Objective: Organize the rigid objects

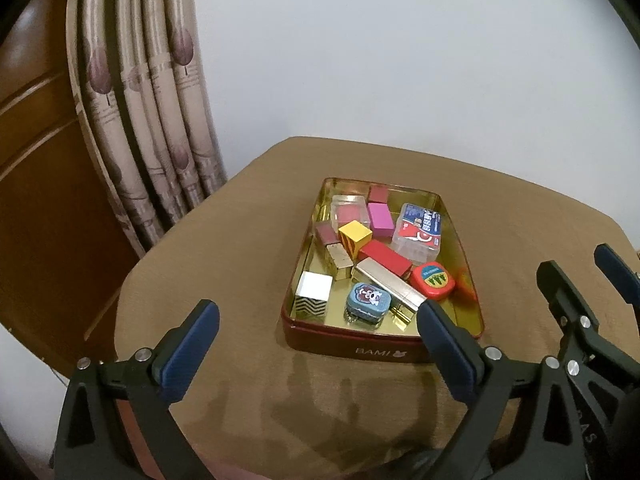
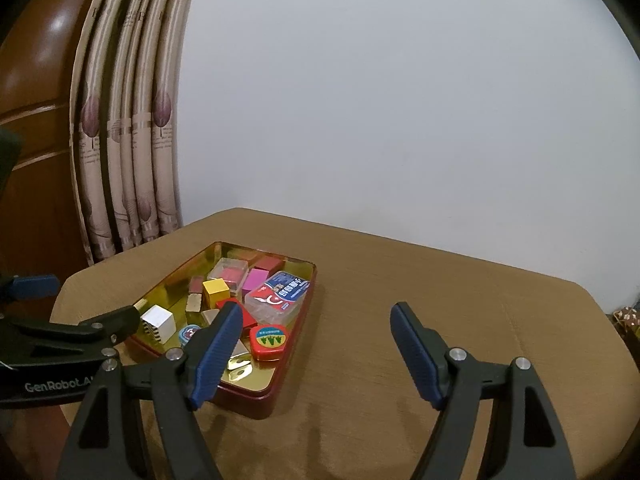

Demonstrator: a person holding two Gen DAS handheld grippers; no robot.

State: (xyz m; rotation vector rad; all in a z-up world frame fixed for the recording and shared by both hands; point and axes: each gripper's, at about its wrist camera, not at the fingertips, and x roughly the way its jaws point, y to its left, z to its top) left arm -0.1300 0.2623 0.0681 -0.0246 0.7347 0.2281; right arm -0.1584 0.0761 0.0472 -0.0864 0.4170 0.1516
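A red tin tray (image 1: 360,349) with a gold inside sits on the brown table (image 1: 224,264). It holds several small rigid objects: a yellow cube (image 1: 355,233), a pink block (image 1: 380,219), a clear plastic box with a blue label (image 1: 420,233), a red round-cornered tin (image 1: 433,280), a blue tin (image 1: 367,299) and a silver cube (image 1: 314,291). My left gripper (image 1: 318,322) is open and empty just in front of the tray. My right gripper (image 2: 314,322) is open and empty, to the right of the tray (image 2: 256,400). The same objects show in the right wrist view, such as the red tin (image 2: 270,340).
A patterned curtain (image 1: 152,120) and a wooden door (image 1: 36,184) stand to the left of the table. A white wall (image 2: 400,100) runs behind it. The right gripper's arm (image 1: 576,320) shows at the right of the left wrist view.
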